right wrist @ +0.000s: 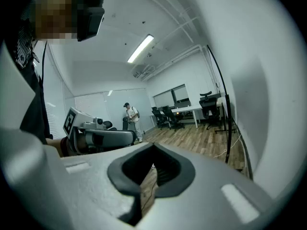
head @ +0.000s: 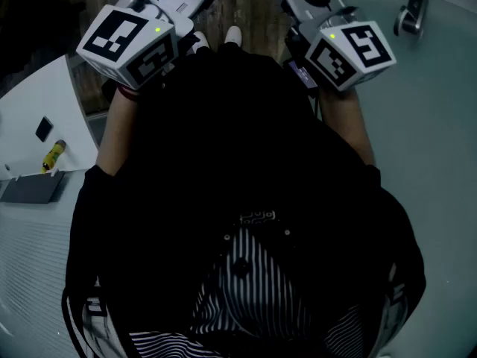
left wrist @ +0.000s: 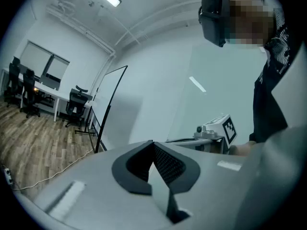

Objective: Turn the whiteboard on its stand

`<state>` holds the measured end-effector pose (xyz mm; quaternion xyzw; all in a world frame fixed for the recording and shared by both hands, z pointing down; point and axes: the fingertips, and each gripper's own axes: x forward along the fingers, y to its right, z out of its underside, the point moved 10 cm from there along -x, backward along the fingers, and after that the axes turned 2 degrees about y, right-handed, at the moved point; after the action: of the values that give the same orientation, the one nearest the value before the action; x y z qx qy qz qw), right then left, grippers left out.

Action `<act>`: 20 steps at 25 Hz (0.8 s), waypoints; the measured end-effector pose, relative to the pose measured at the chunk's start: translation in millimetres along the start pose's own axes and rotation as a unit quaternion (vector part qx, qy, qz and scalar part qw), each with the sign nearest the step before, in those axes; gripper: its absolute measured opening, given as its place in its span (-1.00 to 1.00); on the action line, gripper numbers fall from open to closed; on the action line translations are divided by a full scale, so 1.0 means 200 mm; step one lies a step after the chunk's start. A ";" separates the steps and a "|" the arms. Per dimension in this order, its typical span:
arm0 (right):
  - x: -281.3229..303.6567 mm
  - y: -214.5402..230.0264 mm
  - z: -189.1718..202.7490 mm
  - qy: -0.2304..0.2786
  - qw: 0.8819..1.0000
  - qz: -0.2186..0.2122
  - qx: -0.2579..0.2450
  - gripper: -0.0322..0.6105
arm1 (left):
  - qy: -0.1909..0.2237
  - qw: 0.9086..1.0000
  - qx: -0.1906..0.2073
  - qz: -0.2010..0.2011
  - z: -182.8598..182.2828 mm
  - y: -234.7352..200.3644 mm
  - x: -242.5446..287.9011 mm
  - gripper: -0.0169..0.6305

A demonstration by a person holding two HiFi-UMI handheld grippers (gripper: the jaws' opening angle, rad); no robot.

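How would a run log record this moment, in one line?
left gripper: shut, empty | right gripper: shut, empty | whiteboard: standing apart, untouched

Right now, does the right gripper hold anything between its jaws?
No: on the right gripper the jaws are shut together with nothing between them.

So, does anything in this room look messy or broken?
Nothing looks broken or spilled. The only untidy bit is a thin white cable trailing loose across the wood floor toward the foot of the whiteboard, where someone might trip on it.
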<state>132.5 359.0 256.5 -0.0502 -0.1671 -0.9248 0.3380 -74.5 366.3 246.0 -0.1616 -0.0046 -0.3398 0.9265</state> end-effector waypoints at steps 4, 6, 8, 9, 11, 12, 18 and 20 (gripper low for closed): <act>0.02 -0.04 -0.06 0.003 1.000 -0.008 -0.006 -0.89 | 0.002 1.000 0.012 0.006 -0.05 -0.01 0.00 -0.97; 0.02 -0.04 -0.06 0.006 1.000 -0.011 -0.007 -0.89 | 0.005 1.000 0.011 0.016 -0.05 -0.01 0.00 -0.97; 0.01 -0.04 -0.05 0.009 1.000 -0.014 -0.008 -0.89 | 0.004 1.000 0.004 0.016 -0.03 -0.01 0.01 -0.97; 0.01 -0.03 -0.04 0.010 1.000 -0.020 -0.006 -0.89 | 0.002 1.000 0.004 0.013 -0.02 -0.02 0.01 -0.97; 0.01 -0.02 -0.04 0.010 0.999 -0.044 0.006 -0.89 | 0.003 1.000 0.013 0.006 -0.02 -0.02 0.01 -0.97; 0.02 -0.02 -0.04 0.009 0.998 -0.056 0.012 -0.89 | 0.004 1.000 0.020 0.003 -0.02 -0.02 0.01 -0.97; 0.01 0.00 -0.04 0.011 0.997 -0.080 0.011 -0.89 | 0.015 1.000 0.010 0.023 -0.03 0.01 0.01 -0.97; 0.00 0.03 -0.03 0.011 0.996 -0.084 0.015 -0.89 | 0.002 0.999 0.027 0.033 -0.03 0.01 0.04 -0.97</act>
<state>135.9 353.3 252.1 -0.0207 -0.1805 -0.9478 0.2619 -68.1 361.5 239.6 -0.1362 -0.0066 -0.3090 0.9413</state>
